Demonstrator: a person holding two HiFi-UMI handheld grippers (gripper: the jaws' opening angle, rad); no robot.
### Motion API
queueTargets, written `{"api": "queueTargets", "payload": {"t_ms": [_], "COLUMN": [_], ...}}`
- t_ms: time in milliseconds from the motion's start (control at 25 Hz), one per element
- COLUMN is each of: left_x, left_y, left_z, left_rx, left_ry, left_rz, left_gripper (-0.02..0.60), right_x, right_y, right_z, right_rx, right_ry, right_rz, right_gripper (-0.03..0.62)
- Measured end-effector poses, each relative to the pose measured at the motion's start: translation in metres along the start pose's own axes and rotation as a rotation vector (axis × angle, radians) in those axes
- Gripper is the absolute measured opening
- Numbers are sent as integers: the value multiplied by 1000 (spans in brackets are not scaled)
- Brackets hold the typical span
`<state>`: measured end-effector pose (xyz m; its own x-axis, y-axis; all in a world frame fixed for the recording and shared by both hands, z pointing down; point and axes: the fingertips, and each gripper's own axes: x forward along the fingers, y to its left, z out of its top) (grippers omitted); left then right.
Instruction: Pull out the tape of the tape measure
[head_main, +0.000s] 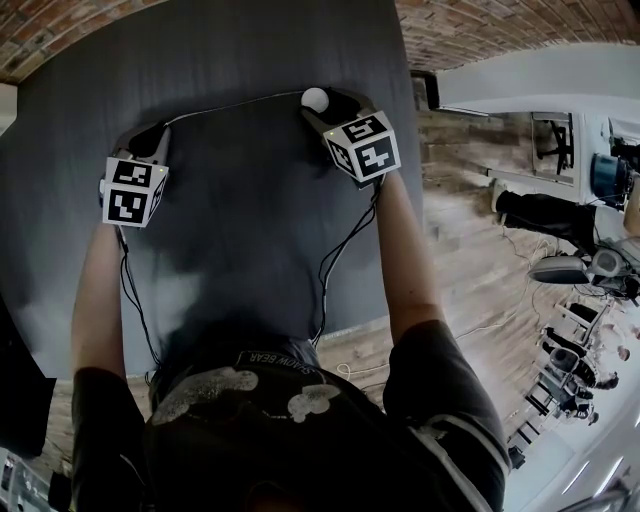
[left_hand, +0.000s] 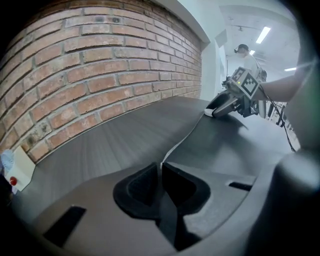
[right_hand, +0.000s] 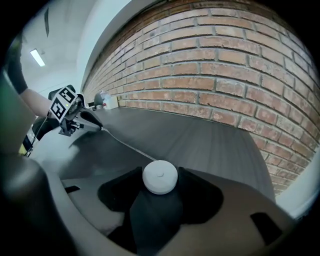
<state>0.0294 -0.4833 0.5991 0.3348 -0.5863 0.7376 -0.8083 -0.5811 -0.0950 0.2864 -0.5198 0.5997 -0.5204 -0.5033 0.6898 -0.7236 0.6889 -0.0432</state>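
Observation:
A small round white tape measure (head_main: 315, 98) sits between the jaws of my right gripper (head_main: 322, 102) near the far edge of the dark grey table (head_main: 250, 220). Seen from the right gripper view, both pads press on the white case (right_hand: 160, 176). A thin tape (head_main: 235, 105) runs from the case leftward to my left gripper (head_main: 158, 132). In the left gripper view the jaws are shut on the tape's end (left_hand: 161, 167), and the tape (left_hand: 180, 142) stretches over the table to the right gripper (left_hand: 220, 107). The right gripper view shows the left gripper (right_hand: 95, 122) at the tape's far end (right_hand: 127, 145).
A brick wall (left_hand: 100, 65) stands along the table's far side, with a small white box (right_hand: 107, 101) at its foot. Black cables (head_main: 335, 260) trail from both grippers to the table's near edge. Wood floor (head_main: 470, 230) and equipment lie to the right; a person (left_hand: 243, 50) stands far off.

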Motion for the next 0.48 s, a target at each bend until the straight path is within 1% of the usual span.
{"api": "queueTargets", "payload": {"t_ms": [40, 80, 120, 280, 360, 480], "left_x": [-1, -3, -5, -25, -38, -60], "left_y": [1, 1, 2, 9, 11, 11], "left_z": [-1, -2, -1, 4, 11, 16], "left_rx": [-2, -10, -21, -70, -88, -100], "left_ry": [5, 4, -3, -50, -80, -122], "left_rz": [-3, -7, -8, 8, 8, -4], "left_gripper": [71, 131, 168, 248, 273, 291], "right_x": [-1, -3, -6, -21, -31, -48], "right_y": [1, 2, 3, 15, 21, 33], "right_z": [2, 4, 5, 12, 20, 34], "right_rx": [7, 12, 13, 6, 1, -1], "right_ry": [-8, -15, -19, -34, -53, -88], "right_rz": [1, -2, -6, -24, -39, -71], "right_gripper": [242, 254, 261, 285, 288, 288]}}
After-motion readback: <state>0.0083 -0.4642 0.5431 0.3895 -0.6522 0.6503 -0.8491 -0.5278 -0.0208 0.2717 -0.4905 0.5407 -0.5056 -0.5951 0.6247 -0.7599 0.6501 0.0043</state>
